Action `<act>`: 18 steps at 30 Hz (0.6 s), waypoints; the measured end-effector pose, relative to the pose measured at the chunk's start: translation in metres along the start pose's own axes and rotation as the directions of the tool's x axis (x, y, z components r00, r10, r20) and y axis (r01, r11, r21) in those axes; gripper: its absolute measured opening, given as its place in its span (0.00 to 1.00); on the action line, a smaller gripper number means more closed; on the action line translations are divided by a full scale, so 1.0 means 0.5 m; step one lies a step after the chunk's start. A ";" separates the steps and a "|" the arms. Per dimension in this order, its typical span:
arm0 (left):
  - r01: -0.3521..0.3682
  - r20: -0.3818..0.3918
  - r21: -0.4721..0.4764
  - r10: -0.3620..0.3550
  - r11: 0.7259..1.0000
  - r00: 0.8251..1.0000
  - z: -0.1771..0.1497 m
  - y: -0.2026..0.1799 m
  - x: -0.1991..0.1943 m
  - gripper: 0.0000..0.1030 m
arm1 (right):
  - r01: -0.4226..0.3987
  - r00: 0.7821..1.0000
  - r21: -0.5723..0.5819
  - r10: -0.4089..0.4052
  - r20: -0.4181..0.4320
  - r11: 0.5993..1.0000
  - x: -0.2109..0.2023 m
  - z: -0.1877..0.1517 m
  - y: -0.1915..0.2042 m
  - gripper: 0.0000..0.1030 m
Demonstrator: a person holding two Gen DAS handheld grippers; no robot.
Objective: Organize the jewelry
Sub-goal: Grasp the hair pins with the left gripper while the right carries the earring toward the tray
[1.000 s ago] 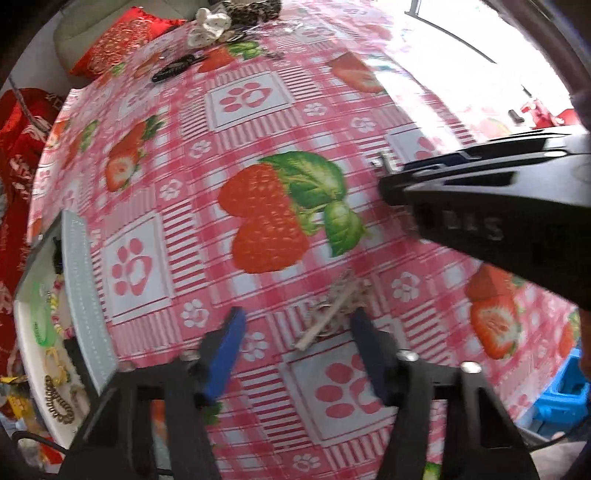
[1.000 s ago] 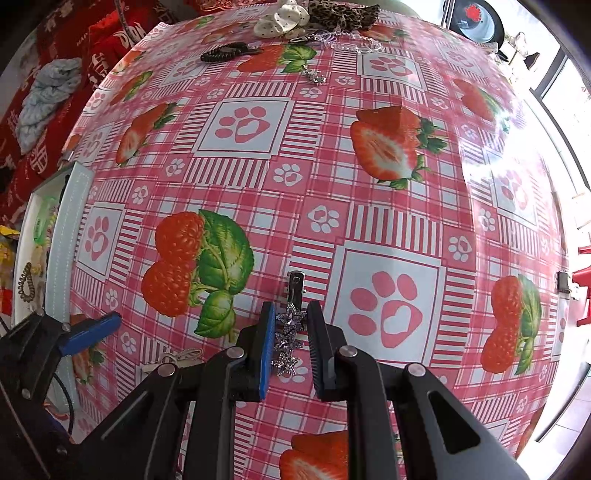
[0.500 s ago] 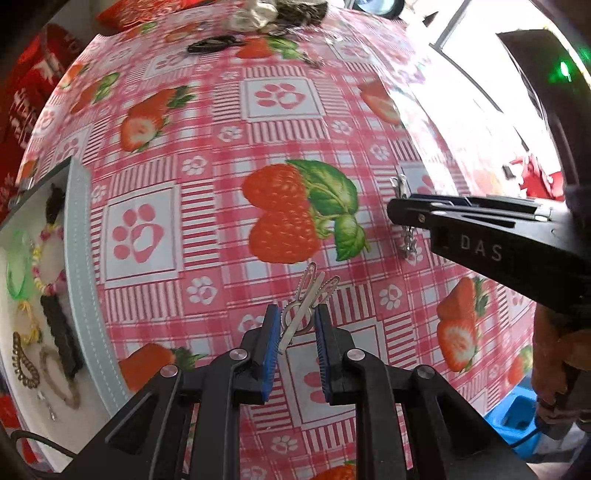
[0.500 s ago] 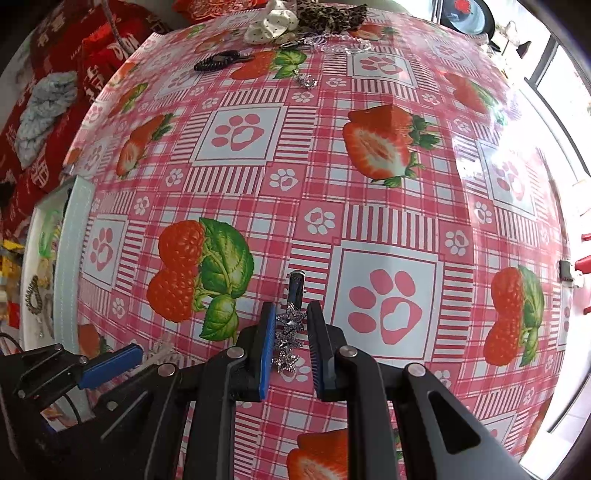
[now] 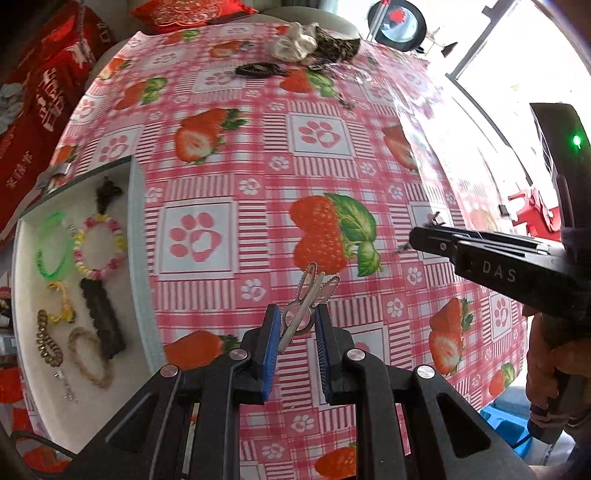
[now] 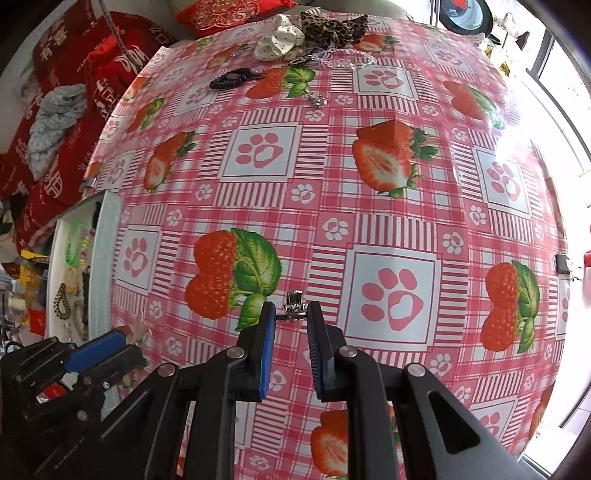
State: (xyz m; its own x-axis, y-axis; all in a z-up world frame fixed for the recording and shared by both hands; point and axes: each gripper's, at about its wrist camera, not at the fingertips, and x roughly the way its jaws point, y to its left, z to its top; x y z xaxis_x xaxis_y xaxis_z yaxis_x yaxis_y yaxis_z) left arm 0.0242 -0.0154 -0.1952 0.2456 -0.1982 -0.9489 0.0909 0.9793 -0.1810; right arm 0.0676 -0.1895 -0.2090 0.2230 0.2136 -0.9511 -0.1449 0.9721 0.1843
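My left gripper (image 5: pixel 297 325) is shut on a bundle of silver hair clips (image 5: pixel 310 291), which stick up from between its blue pads above the tablecloth. In the right wrist view, my right gripper (image 6: pixel 291 317) is shut on a small sparkly silver clip (image 6: pixel 294 302) just over the cloth. To the left lies the white jewelry tray (image 5: pixel 137 236), holding a green bracelet (image 5: pixel 51 243), a pink and yellow bead bracelet (image 5: pixel 98 247), a dark band (image 5: pixel 103 321) and several other pieces. The right gripper (image 5: pixel 415 236) shows side-on at the right of the left wrist view.
At the table's far edge lie a black hair tie (image 6: pixel 236 78), a white scrunchie (image 6: pixel 279 42), a leopard-print bow (image 6: pixel 332 26), a clear bead chain (image 6: pixel 345 59) and a small silver charm (image 6: pixel 317 99). Red cushions (image 6: pixel 110 66) lie beyond the table. A person's hand (image 5: pixel 554 362) holds the right gripper.
My left gripper has shut on the hair clips, lifted them off the cloth and swung toward the tray, which now shows fully. The right gripper has stayed put with its silver clip.
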 end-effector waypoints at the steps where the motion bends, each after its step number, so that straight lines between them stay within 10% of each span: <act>1: -0.002 0.005 -0.009 0.003 1.000 1.000 -0.001 0.004 -0.003 0.25 | 0.002 1.000 -0.004 -0.002 0.000 1.000 -0.002 -0.001 0.004 0.18; 18: -0.048 0.038 -0.113 0.053 0.992 0.998 -0.039 0.100 -0.083 0.25 | -0.012 1.000 -0.075 0.013 0.004 0.997 -0.065 -0.003 0.102 0.18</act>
State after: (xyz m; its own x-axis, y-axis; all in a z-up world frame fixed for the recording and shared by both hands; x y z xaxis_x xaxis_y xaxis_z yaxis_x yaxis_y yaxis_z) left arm -0.0002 0.0426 -0.1697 0.2864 -0.1475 -0.9467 -0.0306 0.9862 -0.1629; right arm 0.0517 -0.1471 -0.1692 0.2250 0.2263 -0.9477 -0.2196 0.9594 0.1770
